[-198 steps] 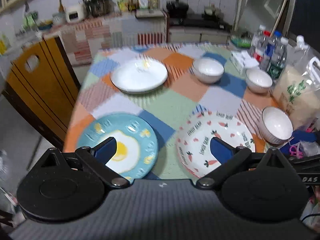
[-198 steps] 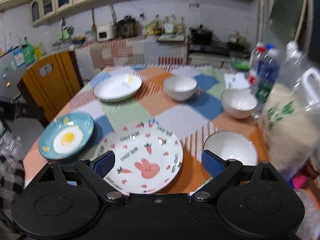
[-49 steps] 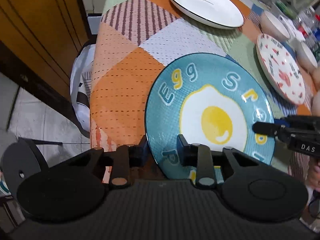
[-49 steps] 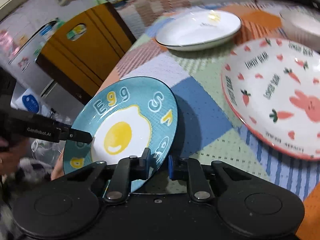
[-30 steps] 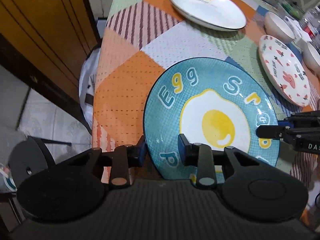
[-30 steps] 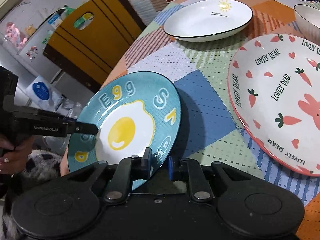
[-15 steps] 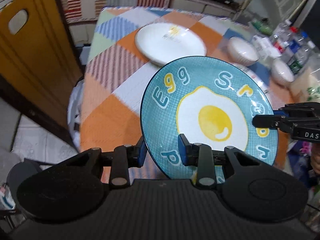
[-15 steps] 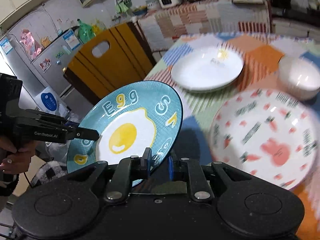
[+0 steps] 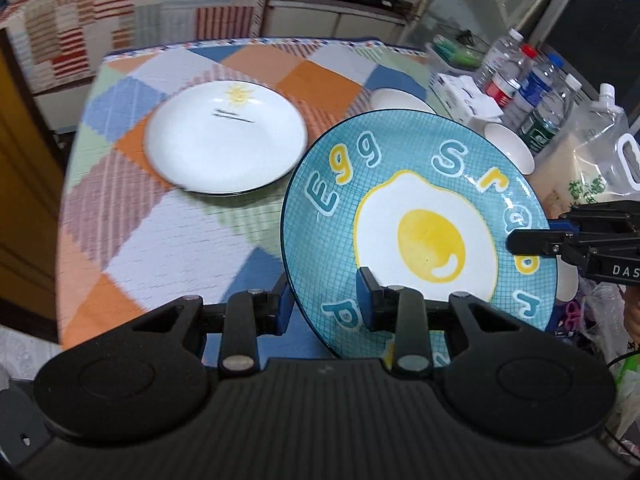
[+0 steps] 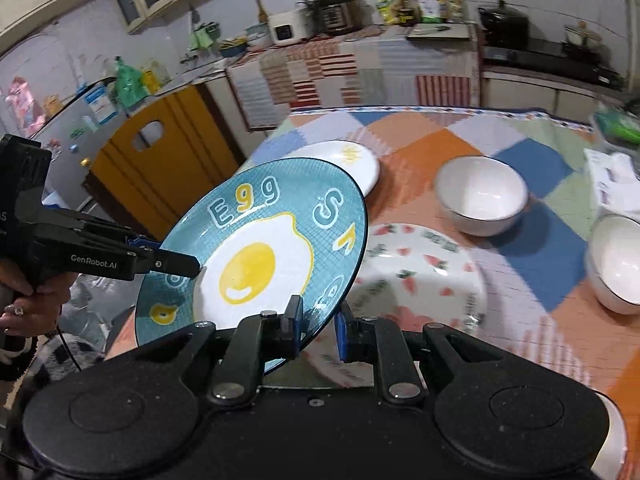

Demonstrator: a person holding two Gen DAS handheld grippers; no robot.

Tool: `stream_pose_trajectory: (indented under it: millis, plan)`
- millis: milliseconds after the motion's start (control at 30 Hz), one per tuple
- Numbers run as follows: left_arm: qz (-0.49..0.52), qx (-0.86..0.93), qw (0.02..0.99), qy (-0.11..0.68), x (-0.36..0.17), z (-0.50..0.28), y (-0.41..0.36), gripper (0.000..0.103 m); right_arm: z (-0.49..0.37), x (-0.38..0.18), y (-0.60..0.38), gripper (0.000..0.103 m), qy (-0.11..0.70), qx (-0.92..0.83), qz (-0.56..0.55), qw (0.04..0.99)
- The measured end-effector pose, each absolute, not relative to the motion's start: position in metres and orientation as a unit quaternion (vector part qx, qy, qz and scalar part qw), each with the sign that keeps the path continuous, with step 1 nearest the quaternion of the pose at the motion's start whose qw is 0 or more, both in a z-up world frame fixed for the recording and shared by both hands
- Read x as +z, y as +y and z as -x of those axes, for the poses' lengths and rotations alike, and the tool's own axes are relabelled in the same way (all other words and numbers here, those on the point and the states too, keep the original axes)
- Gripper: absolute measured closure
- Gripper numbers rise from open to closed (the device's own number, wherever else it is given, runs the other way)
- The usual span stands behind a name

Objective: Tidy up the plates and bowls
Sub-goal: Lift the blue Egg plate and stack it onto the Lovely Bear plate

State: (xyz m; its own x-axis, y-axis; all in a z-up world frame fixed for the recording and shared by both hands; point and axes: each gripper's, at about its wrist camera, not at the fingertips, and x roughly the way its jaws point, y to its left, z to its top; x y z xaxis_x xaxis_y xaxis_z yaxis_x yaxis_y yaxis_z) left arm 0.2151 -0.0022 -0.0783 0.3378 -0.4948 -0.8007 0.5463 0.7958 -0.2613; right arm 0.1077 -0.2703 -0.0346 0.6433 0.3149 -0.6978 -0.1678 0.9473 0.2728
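Note:
Both grippers hold the blue egg plate (image 9: 420,220) tilted up in the air above the table. My left gripper (image 9: 324,304) is shut on its near rim. My right gripper (image 10: 316,326) is shut on the opposite rim of the plate (image 10: 256,256) and shows in the left wrist view (image 9: 532,240); the left one shows in the right wrist view (image 10: 176,264). A white sun plate (image 9: 226,136) lies on the table beyond. The carrot-and-rabbit plate (image 10: 420,276) lies under the held plate. White bowls (image 10: 480,192), (image 10: 620,260) stand to the right.
The checked tablecloth (image 9: 168,248) covers the table. Water bottles (image 9: 532,88), a tissue pack (image 9: 468,96) and a rice bag (image 9: 588,168) crowd the right edge. A yellow chair (image 10: 160,160) stands at the left side. A counter with appliances (image 10: 340,8) runs behind.
The blue egg plate, held by both grippers, has risen further and moved in over the table toward the carrot plate and white plate.

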Motion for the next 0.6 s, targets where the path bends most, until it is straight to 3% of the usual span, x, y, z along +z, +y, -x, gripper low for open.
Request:
stream_pose_trajectory:
  millis: [600]
  plan:
    - [-0.092, -0.305, 0.787, 0.528, -0.151, -0.251, -0.082, 0.07, -0.139, -0.103, -0.322, 0.081, 0.473, 0.075, -0.11, 0.871]
